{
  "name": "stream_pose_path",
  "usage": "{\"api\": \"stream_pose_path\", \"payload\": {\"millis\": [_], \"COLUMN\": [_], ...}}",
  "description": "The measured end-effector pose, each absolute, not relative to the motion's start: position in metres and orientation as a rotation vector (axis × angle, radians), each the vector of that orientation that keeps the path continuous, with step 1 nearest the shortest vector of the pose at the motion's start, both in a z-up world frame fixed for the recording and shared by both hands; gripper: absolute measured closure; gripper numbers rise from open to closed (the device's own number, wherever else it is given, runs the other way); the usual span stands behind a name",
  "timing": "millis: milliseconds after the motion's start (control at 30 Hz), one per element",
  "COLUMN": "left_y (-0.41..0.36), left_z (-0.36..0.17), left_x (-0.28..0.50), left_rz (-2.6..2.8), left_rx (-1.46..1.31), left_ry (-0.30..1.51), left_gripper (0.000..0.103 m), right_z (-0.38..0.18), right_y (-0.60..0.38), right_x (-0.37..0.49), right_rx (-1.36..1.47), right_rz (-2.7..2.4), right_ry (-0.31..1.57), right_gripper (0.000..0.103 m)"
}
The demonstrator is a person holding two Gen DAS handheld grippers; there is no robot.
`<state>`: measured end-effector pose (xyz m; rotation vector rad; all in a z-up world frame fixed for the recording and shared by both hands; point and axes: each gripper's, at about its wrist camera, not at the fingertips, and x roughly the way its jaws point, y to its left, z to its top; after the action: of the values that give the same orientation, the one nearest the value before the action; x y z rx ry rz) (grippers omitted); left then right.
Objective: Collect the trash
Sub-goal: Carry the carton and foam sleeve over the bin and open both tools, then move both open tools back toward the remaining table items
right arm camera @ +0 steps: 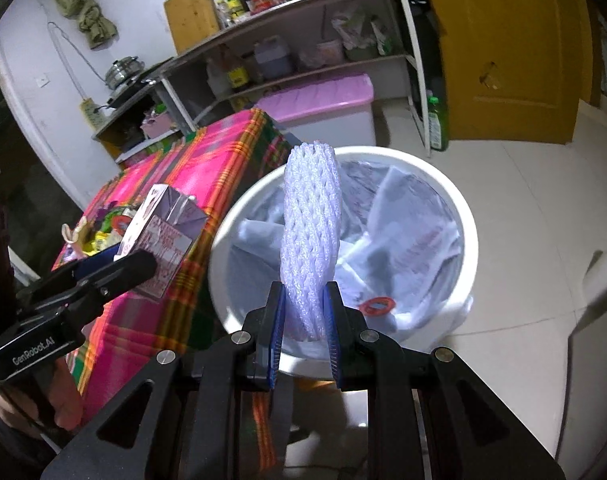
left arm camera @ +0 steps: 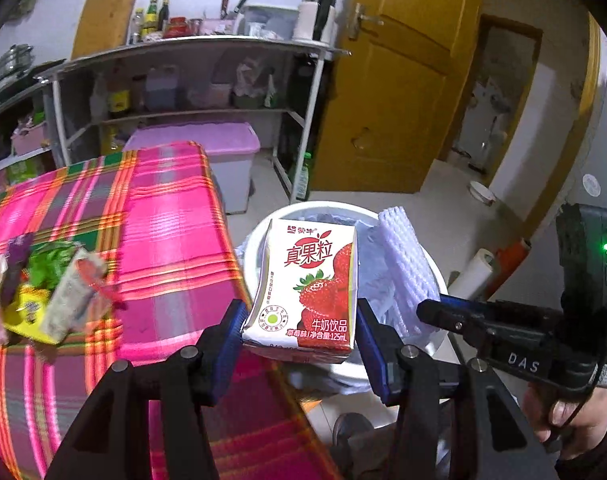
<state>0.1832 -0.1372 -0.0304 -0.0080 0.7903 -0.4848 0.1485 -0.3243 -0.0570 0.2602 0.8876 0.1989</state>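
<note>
Both claws are clamped on trash above the bin. Left gripper (left arm camera: pixel 299 320) holds a strawberry milk carton (left arm camera: pixel 309 284) upright between its blue pads (left arm camera: pixel 227 344), one pad pressed on each side of the carton's lower half, and the printed front faces the camera. In the right wrist view the same carton (right arm camera: pixel 165 240) shows from its grey back and folded top, hanging over the near right edge of the table (right arm camera: pixel 223 168), just left of the bin's rim.

Right gripper (right arm camera: pixel 302 312) pinches a white foam net sleeve (right arm camera: pixel 311 236) at its lower end; the sleeve stands up from the pads and leans a little to the left, its body over the bin's opening. From the left wrist view the sleeve (left arm camera: pixel 403 256) sits just right of the carton, with the right gripper's black finger under it.

A white round bin (right arm camera: pixel 459 200) stands on the pale tiled floor just right of the table. It is lined with a thin whitish bag (right arm camera: pixel 415 248), crumpled inside, with some red print and a red ring mark on it.

On the table's pink plaid cloth (left arm camera: pixel 163 240), at the left, lies a small heap of wrappers (left arm camera: pixel 43 292): green, yellow, purple and a crushed silvery carton, all blurred.

Farther back a metal shelf rack (left arm camera: pixel 191 76) holds bottles and bags, a lilac-lidded storage box (left arm camera: pixel 207 140) sits on the floor before it, and a yellow wooden door (left arm camera: pixel 399 92) stands at the right
</note>
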Motion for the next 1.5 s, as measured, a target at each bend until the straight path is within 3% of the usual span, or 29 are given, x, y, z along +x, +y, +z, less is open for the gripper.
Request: {"api": "stream_pose_path", "payload": {"millis": [267, 500, 1500], "left_y": [-0.163, -0.171, -0.076], "left_z": [-0.054, -0.064, 0.006], "left_x": [0.210, 0.218, 0.129], "left_rz": [-0.529, -0.540, -0.378], "left_rx": [0.011, 0.011, -0.063], "left_ry": [0.877, 0.912, 0.672], "left_gripper": [0.049, 0.049, 0.049], "right_z": [-0.071, -0.076, -0.002], "right_y": [-0.333, -0.339, -0.268], "right_x": [0.156, 0.157, 0.105], "right_rx": [0.263, 0.269, 0.167], "right_rz": [0.180, 0.179, 0.347], "right_ry": [0.935, 0.944, 0.752], "right_gripper": [0.080, 0.064, 0.064]}}
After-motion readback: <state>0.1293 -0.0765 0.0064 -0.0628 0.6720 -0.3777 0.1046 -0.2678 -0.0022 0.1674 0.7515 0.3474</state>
